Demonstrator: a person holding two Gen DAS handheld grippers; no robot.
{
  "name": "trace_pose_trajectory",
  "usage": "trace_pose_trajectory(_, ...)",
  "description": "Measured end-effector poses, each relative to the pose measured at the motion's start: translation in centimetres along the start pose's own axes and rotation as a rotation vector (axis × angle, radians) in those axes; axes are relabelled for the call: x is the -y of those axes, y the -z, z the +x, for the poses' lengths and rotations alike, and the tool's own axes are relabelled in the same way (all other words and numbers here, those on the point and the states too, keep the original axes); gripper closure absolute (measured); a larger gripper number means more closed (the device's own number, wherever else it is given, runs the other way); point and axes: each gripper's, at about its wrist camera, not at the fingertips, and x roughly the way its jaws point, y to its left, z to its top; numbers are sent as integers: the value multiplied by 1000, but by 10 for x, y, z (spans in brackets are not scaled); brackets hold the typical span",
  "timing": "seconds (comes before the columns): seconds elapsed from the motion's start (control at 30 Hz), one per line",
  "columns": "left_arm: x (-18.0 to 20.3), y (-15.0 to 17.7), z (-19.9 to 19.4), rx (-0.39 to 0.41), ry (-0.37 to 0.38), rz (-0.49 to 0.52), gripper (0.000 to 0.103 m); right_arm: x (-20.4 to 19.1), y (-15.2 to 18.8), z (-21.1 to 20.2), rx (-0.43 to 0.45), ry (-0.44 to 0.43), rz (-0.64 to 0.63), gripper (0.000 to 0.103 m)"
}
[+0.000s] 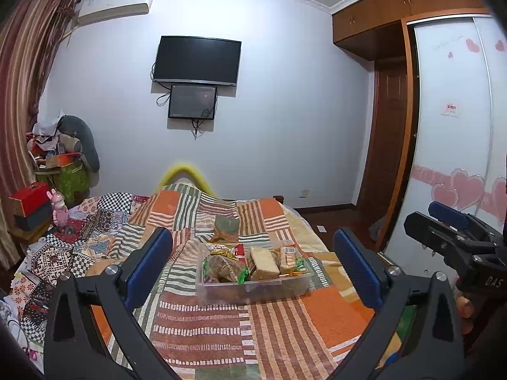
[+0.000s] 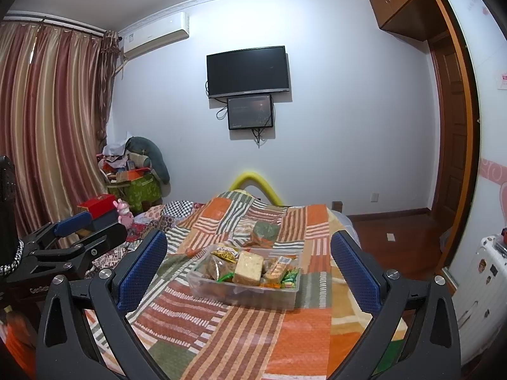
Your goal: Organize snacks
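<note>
A clear plastic box [image 1: 253, 294] stands on the patchwork bedspread, filled with several wrapped snacks [image 1: 263, 261]. It also shows in the right wrist view [image 2: 244, 294], with a pale biscuit pack [image 2: 248, 267] on top. My left gripper [image 1: 253, 266] is open and empty, held back from the box with its blue pads [image 1: 149, 262] wide apart. My right gripper [image 2: 248, 266] is open and empty too, at about the same distance. Each gripper shows at the edge of the other's view, the right one [image 1: 450, 231] and the left one [image 2: 82, 234].
The bedspread [image 1: 221, 332] covers the bed. A pink toy [image 1: 58, 212] and red box [image 1: 30, 198] sit at the bed's left. A cluttered green bin [image 2: 136, 190] stands by the curtain. A wardrobe [image 1: 459, 126] lines the right, with wooden floor [image 2: 396, 231] beside the bed.
</note>
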Motion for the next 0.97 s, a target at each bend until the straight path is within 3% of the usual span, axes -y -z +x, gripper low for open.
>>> trace_pose_trajectory(0.97, 7, -1, -7, 6, 27, 35, 0, 3, -1, 0, -3, -2, 13, 0)
